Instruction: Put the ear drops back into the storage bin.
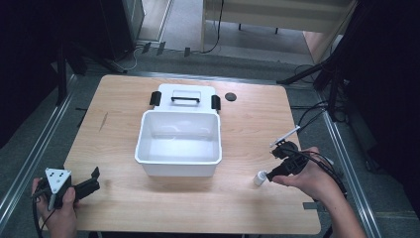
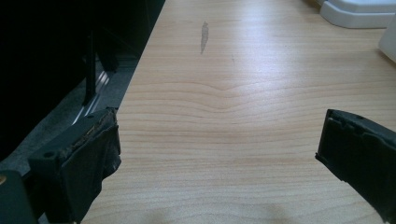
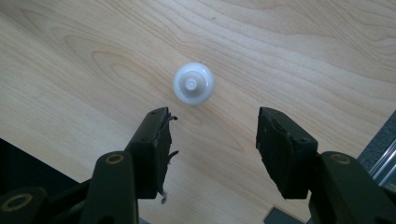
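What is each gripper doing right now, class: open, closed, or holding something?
Left gripper: open, nothing between its jaws.
Right gripper: open, holding nothing; the small white bottle stands on the table just beyond its jaws.

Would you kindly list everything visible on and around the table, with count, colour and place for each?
storage box: one, white, open, at the table's middle.
box lid: one, white with black handle and black latches, just behind the box.
small bottle: one, white, standing on the table near the right front, just beyond the right gripper's jaws.
round disc: one, black, on the table right of the lid.
white stick: one, thin, on the table near the right edge; what it is I cannot tell.
table: one, light wood.
left gripper: one, black with a grey plate, front left corner, jaws open, empty.
right gripper: one, black, front right, jaws open, not touching the bottle.
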A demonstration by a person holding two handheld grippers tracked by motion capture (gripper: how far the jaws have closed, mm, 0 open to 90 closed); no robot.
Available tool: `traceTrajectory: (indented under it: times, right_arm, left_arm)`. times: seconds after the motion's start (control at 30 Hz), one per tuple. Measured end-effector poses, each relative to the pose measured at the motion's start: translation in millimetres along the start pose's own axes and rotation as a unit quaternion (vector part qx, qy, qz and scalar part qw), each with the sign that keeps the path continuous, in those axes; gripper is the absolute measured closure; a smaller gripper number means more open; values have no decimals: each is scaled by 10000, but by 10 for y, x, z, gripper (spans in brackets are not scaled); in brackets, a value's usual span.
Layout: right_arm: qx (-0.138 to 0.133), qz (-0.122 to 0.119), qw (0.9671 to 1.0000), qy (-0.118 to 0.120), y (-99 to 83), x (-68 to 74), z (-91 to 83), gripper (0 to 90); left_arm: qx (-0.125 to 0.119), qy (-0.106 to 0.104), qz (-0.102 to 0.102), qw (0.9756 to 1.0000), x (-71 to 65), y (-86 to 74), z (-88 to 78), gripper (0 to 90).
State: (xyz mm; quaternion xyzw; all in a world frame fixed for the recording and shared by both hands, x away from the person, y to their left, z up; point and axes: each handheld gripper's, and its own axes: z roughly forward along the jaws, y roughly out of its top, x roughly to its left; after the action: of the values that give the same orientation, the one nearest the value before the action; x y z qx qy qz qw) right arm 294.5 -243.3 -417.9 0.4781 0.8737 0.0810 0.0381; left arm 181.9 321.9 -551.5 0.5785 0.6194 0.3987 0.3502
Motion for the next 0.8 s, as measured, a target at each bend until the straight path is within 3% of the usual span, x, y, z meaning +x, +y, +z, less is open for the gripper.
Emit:
traceTrajectory:
  times: [0.13, 0.3, 0.8]
  right_arm:
    - [78, 70, 9999, -99, 66, 18, 36, 471]
    - [65, 50, 10000, 56, 138, 39, 69, 518]
    - [324, 226, 9992, -22, 250, 74, 218, 585]
  left_arm:
    - [8, -10, 2, 10000, 1, 1, 1, 0]
    - [11, -13, 23, 10000, 0, 1, 0, 0]
    - [24, -11, 40, 10000, -6, 2, -1, 0]
